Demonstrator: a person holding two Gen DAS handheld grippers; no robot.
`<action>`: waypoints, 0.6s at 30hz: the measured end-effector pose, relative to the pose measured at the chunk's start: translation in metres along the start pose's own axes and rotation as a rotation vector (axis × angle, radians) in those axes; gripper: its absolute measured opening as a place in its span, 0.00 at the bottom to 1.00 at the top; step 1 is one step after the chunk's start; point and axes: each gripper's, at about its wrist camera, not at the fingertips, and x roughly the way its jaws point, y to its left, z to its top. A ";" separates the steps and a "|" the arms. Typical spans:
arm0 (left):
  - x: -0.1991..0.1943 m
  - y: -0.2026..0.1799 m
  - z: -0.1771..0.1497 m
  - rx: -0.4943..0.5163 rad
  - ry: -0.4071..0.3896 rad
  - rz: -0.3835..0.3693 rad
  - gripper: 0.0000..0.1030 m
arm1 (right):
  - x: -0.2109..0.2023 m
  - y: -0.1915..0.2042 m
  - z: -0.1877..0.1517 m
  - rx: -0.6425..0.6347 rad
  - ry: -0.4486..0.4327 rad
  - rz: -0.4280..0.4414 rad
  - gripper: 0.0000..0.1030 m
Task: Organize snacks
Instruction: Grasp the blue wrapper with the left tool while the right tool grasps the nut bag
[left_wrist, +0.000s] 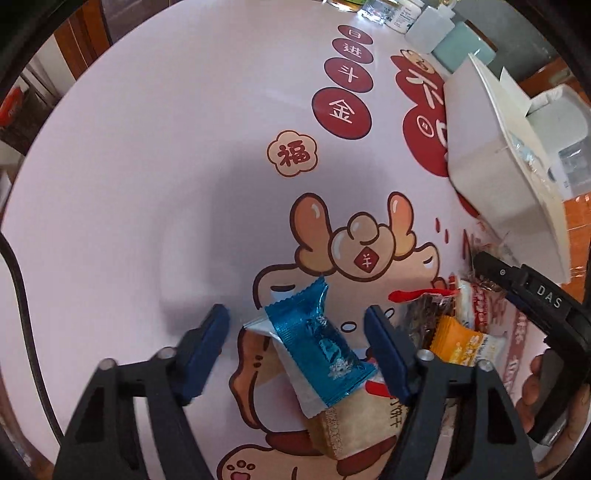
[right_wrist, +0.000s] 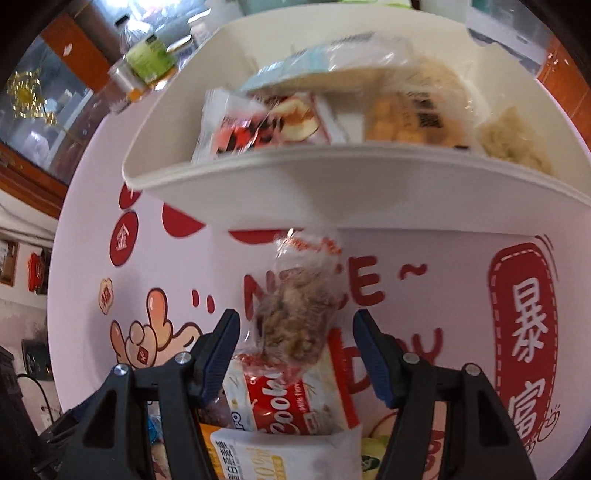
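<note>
Where the desk (left_wrist: 147, 147) shows, it wears a pale pink cover with red words and a cartoon deer. In the lower middle of the left view, the left tool (left_wrist: 297, 325) gapes wide around a blue candy wrapper (left_wrist: 317, 343), holding nothing. The right tool (right_wrist: 295, 332) gapes too, around a clear nut snack (right_wrist: 295, 314). A white bin (right_wrist: 295, 173) fills the top. Bottles (left_wrist: 402, 16) and brown wood sit behind.
</note>
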 end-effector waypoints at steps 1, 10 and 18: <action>-0.001 -0.004 -0.001 0.015 -0.004 0.016 0.53 | 0.002 0.001 0.000 -0.006 0.006 0.009 0.45; -0.006 -0.007 -0.006 0.057 -0.017 -0.011 0.32 | -0.014 -0.006 -0.016 -0.008 -0.047 -0.002 0.39; -0.034 -0.007 -0.009 0.120 -0.086 -0.028 0.31 | -0.056 -0.015 -0.036 0.021 -0.159 0.006 0.39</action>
